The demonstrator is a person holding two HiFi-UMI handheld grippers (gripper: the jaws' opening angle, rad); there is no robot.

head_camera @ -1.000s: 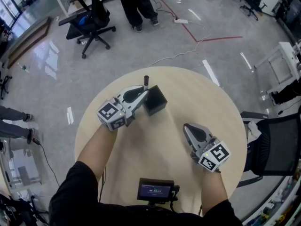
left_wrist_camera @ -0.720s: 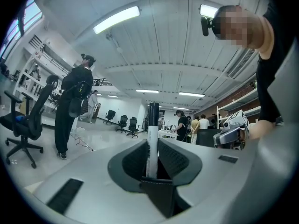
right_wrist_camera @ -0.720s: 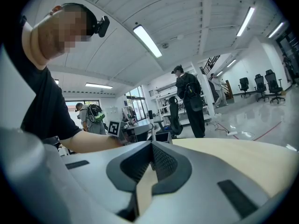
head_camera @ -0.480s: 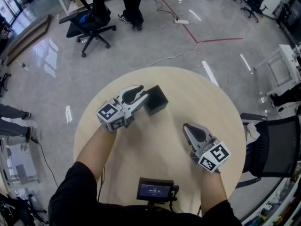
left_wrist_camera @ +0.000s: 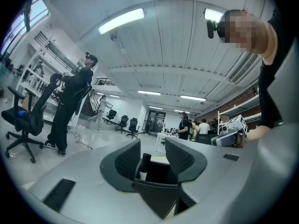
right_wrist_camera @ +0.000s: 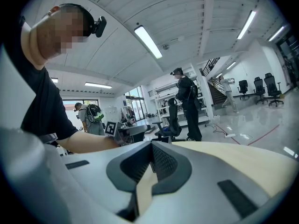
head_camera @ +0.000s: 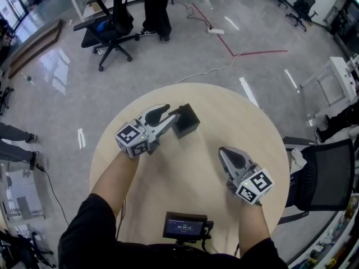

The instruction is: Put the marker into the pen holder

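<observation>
Left gripper [head_camera: 174, 115] is level at the pen holder [head_camera: 186, 121], tips right against its left side; its jaws have just been opening and now stand wide apart, gripping nothing. In the left gripper view the marker [left_wrist_camera: 144, 164] is inside the pen holder [left_wrist_camera: 156, 197], upright with a slight lean, black cap poking above the rim, close to the left jaw's side of the gap; neither pad presses on it. From the head view the marker can't be made out inside the dark holder. The holder is a black square box, open top, sitting on the round pale wood worktop [head_camera: 247, 128], toward the far side from the person. Right gripper [head_camera: 223, 150] is well apart from the holder, nearer the person and to its right, resting low over the worktop; in the right gripper view its jaws [right_wrist_camera: 150, 154] are closed tip to tip with nothing between them, only bare worktop showing below the tips. A small screen unit [head_camera: 185, 227] sits at the worktop edge nearest the person, well apart from the holder. Beyond the holder, on the grey floor: a black office chair [head_camera: 109, 29], a standing person's legs [head_camera: 157, 10], a white cable [head_camera: 210, 69], a red tape line [head_camera: 252, 52]
</observation>
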